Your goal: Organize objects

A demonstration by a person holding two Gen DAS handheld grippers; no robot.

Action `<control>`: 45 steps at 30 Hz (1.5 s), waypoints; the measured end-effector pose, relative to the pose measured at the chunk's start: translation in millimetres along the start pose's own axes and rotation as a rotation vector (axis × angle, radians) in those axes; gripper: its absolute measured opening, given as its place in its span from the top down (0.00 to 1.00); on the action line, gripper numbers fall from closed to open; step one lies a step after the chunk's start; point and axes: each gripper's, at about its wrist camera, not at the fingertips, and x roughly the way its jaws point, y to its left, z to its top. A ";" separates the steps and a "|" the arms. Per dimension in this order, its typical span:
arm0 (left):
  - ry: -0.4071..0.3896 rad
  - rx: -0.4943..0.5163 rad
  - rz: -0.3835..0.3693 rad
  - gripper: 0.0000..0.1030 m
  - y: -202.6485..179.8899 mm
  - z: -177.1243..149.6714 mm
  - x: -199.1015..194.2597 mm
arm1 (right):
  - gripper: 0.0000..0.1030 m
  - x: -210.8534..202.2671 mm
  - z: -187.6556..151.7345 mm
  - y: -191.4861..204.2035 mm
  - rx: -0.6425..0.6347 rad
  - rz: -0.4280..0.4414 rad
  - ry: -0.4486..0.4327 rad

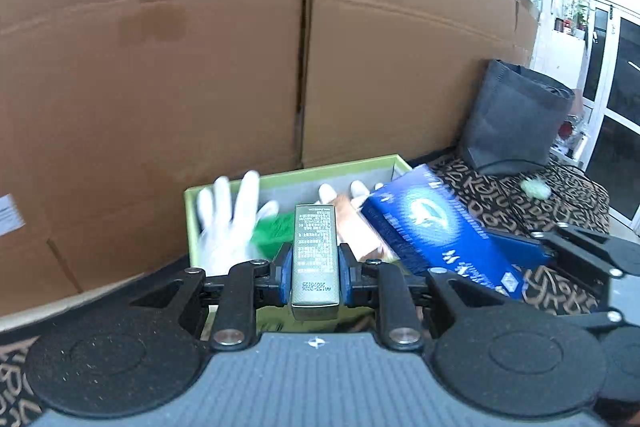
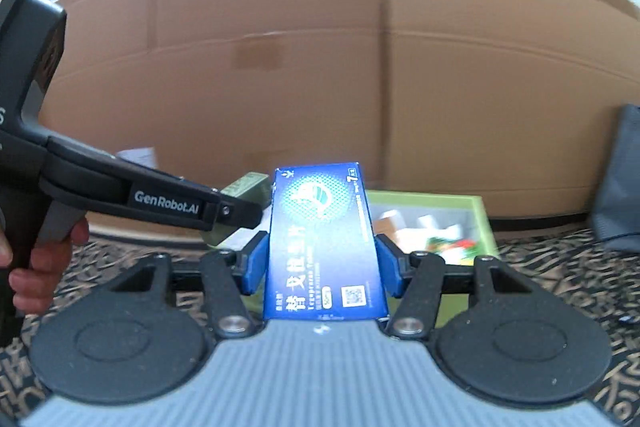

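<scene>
- Step in hand, as judged: carrying two cartons toward the green tray (image 1: pixel 288 174), which sits on the patterned cloth in front of a big cardboard box (image 1: pixel 160 67).
- Left gripper (image 1: pixel 316 267): clamped on one slim olive carton (image 1: pixel 316 255).
- Right gripper (image 2: pixel 322 267): clamped on one blue carton (image 2: pixel 324 247).
- Tray contents: one white glove (image 1: pixel 228 223); other items blurred, uncounted.
- Next move calls for: lowering each carton into free tray space, then releasing.
- One grey bag (image 1: pixel 516 115), beside the tray.

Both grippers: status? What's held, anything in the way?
Left gripper shut on slim olive box. Right gripper shut on blue box. Green tray ahead, white glove lying in it.
</scene>
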 end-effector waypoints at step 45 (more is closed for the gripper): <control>-0.034 -0.129 0.208 0.03 -5.4 -3.6 25.7 | 0.00 34.1 -12.1 -50.8 0.006 -0.162 0.033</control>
